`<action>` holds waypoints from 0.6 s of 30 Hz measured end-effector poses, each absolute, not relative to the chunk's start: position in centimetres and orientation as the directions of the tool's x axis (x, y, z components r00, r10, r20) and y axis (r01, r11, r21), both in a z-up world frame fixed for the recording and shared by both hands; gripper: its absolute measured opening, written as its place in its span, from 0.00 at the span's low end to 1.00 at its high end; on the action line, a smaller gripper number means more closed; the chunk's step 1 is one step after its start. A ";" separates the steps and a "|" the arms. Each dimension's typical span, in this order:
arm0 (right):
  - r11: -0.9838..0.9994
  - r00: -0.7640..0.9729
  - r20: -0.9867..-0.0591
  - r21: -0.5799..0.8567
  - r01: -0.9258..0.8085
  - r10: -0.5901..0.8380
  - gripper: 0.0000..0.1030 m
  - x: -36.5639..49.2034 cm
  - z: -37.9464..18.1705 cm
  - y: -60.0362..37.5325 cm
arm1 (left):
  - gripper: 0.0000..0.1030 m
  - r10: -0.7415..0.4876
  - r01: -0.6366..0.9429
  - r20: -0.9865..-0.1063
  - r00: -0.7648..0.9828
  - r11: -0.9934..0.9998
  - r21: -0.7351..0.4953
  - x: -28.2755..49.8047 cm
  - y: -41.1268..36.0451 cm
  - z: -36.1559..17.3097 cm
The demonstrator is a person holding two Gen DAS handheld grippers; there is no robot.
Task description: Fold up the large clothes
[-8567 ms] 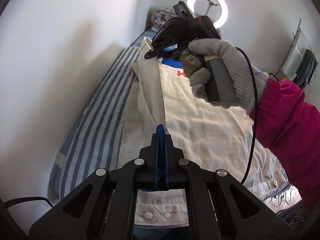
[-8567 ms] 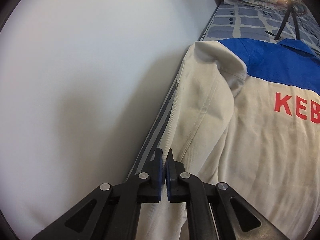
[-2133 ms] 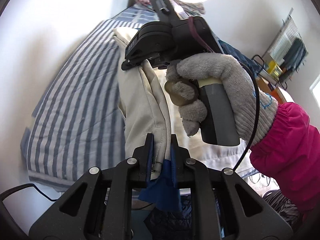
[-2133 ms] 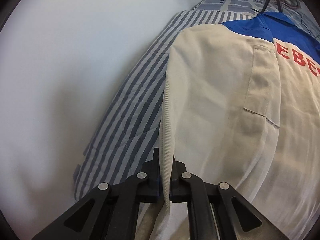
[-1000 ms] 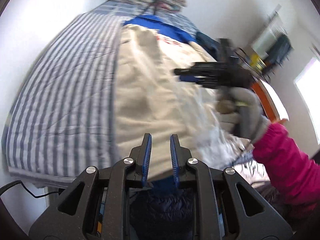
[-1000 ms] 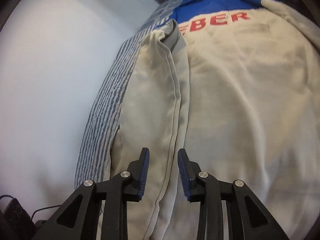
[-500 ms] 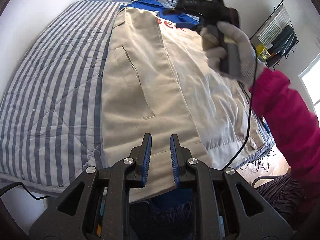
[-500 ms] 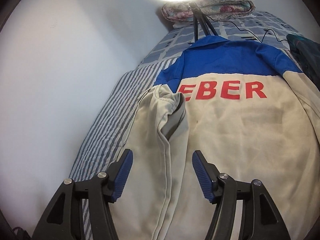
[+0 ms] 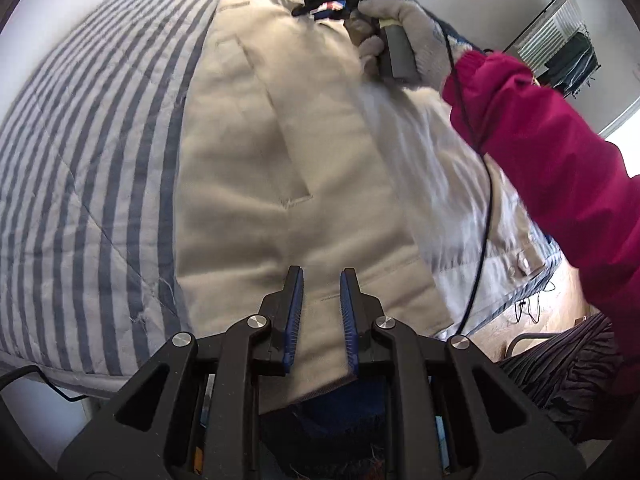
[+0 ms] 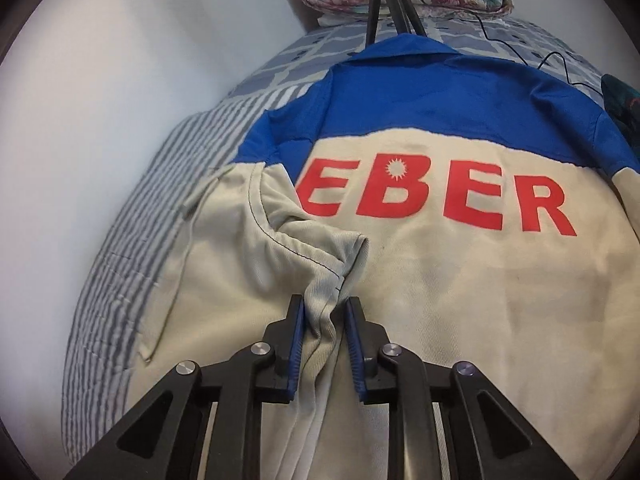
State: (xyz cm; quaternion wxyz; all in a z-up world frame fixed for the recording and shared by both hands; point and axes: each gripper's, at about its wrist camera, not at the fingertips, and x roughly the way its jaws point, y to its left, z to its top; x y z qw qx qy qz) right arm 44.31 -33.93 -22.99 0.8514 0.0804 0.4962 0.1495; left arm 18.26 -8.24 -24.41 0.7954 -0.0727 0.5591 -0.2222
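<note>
My right gripper (image 10: 323,307): jaws closing around a bunched ridge of ribbed beige twill, the jacket (image 10: 460,300) sleeve fold. Left gripper (image 9: 320,280): jaws narrowly parted above the smooth hem, nothing between them. Jacket lies flat, back up, blue yoke, red block letters, on the striped quilted bed (image 9: 80,152).

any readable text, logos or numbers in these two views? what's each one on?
"EBER" in red capitals, with a white sun sign inside the B: on the cream back of the jacket, under its blue yoke. A folded sleeve hides anything to the left of the first E.
Left wrist view: the print is behind the right gripper, unreadable.
Nothing else legible.
</note>
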 end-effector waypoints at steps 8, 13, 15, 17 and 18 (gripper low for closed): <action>0.953 0.568 -0.769 0.183 -0.242 0.293 0.25 40.8 -18.4 -32.3 | 0.16 -0.470 0.270 -0.834 0.289 0.876 -0.400 17.6 -7.0 -23.7; 0.852 0.476 -0.734 0.271 -0.448 0.484 0.23 36.0 -16.3 -29.7 | 0.16 -0.473 0.255 -0.800 0.370 0.880 -0.402 17.3 -4.5 -20.9; 0.820 0.428 -0.749 0.265 -0.507 0.506 0.22 34.6 -16.8 -27.6 | 0.16 -0.456 0.234 -0.782 0.425 0.890 -0.392 17.2 -3.1 -19.5; 0.801 0.384 -0.776 0.247 -0.545 0.500 0.20 33.7 -17.9 -25.7 | 0.16 -0.438 0.210 -0.763 0.476 0.899 -0.385 17.1 -1.8 -18.3; 0.797 0.361 -0.793 0.242 -0.553 0.491 0.20 33.4 -18.7 -24.8 | 0.16 -0.431 0.201 -0.755 0.495 0.902 -0.383 17.0 -1.2 -17.8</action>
